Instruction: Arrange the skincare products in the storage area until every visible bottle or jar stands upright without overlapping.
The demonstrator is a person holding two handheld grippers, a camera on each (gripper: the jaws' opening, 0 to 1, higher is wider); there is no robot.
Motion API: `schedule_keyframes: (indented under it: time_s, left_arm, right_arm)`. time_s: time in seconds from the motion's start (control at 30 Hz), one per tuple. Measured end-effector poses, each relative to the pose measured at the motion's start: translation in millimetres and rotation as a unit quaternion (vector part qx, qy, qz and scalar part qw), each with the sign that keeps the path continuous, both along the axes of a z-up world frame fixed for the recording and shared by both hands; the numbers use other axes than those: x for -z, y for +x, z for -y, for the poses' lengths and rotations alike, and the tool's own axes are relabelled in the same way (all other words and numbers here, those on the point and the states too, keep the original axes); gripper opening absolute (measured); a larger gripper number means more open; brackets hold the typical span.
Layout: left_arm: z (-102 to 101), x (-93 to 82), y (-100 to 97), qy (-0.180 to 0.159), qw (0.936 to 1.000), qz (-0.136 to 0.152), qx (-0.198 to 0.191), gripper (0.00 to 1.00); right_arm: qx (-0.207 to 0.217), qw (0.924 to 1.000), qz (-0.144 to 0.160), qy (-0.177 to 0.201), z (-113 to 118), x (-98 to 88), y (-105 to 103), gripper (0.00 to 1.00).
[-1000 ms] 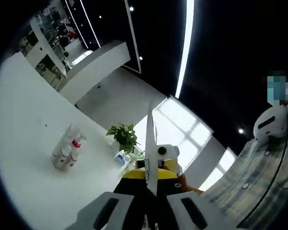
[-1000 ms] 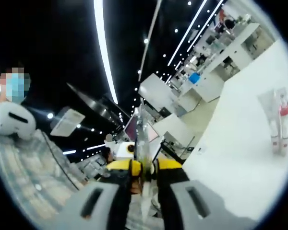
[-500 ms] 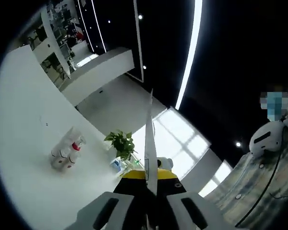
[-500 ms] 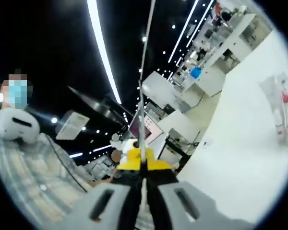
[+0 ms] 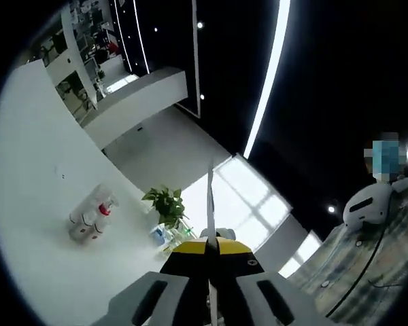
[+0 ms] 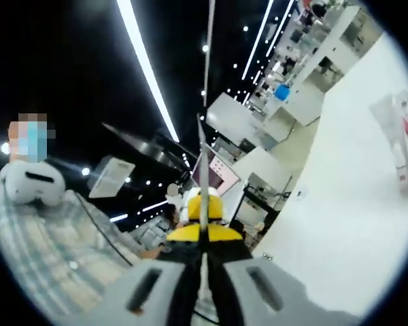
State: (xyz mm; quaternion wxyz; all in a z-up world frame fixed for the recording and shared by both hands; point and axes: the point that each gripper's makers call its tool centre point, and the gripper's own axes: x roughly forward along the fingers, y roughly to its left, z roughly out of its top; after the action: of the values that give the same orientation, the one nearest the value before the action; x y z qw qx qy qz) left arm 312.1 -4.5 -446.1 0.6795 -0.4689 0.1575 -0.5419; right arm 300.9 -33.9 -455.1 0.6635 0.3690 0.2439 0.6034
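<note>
Several small skincare bottles [image 5: 88,221], white with one red cap, stand bunched together on the white table [image 5: 34,170], far off to the left of my left gripper [image 5: 211,246]. That gripper's yellow-tipped jaws are shut with nothing between them and point away from the table surface. In the right gripper view, pale tubes with a red band [image 6: 404,146] stand at the far right edge on the white table [image 6: 340,224]. My right gripper [image 6: 204,234] is shut and empty, well to the left of them.
A green potted plant [image 5: 164,202] and a small blue-white item [image 5: 158,234] sit past the bottles. A person in a plaid shirt [image 6: 47,251] stands close, also at the right of the left gripper view [image 5: 367,272]. White counters and shelves [image 6: 296,102] lie beyond the table.
The right gripper's jaws, slightly apart a second ago, have come together. Both views have tilted a little; the bottles stay in place on the table.
</note>
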Motion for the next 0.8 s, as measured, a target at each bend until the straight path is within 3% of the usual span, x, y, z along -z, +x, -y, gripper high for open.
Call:
schedule_keyframes:
  time_s: [0.13, 0.23, 0.27, 0.33, 0.37, 0.4, 0.43, 0.53, 0.63, 0.73, 0.8]
  left_arm:
    - [-1.3, -1.0, -0.4, -0.023, 0.9995, -0.020, -0.007, 0.01]
    - [4.4, -0.3, -6.0, -0.020, 0.9997, -0.016, -0.006, 0.01]
    - [7.4, 0.8, -8.4, -0.015, 0.9998, -0.015, -0.003, 0.01]
    - [13.7, 5.6, -13.2, -0.002, 0.9999, -0.016, 0.007, 0.01]
    - [15.2, 3.4, -16.9, -0.009, 0.9998, -0.011, 0.014, 0.01]
    - [13.1, 5.1, -13.5, -0.004, 0.9999, -0.015, 0.002, 0.01]
    - [12.6, 5.6, -13.6, -0.004, 0.9998, -0.018, 0.004, 0.02]
    - [12.2, 7.9, -14.4, 0.000, 0.9996, -0.027, 0.011, 0.03]
    - [8.9, 13.3, -15.0, 0.025, 0.9995, -0.019, 0.009, 0.07]
    - [0.6, 6.5, -7.8, -0.003, 0.9993, -0.036, -0.006, 0.08]
    - [-1.6, 0.0, -10.2, -0.010, 0.9999, -0.010, -0.005, 0.03]
  right_arm:
    - [0.016, 0.9996, 0.015, 0.018, 0.7, -2.8, 4.0, 0.03]
    - [0.017, 0.9994, 0.009, 0.028, -4.5, -5.4, 3.7, 0.17]
    - [0.017, 0.9995, 0.008, 0.027, -7.0, -5.6, 3.7, 0.16]
    - [0.009, 0.9993, 0.019, 0.031, -9.6, -8.1, 0.7, 0.01]
    - [0.013, 0.9995, 0.024, 0.015, -9.2, -2.7, 2.5, 0.01]
    - [0.014, 0.9991, 0.032, 0.025, -9.0, -6.2, 3.4, 0.01]
    - [0.006, 0.9995, 0.017, 0.024, -8.8, -4.2, 0.9, 0.00]
    - [0.006, 0.9998, 0.013, 0.017, -8.7, -2.1, 0.0, 0.00]
    - [-0.012, 0.9999, 0.006, 0.002, -11.8, 3.7, -7.2, 0.00]
    - [-0.045, 0.9986, 0.007, -0.025, -20.0, 12.6, -22.9, 0.00]
    - [-0.046, 0.9986, 0.006, -0.027, -23.8, 14.5, -26.7, 0.00]
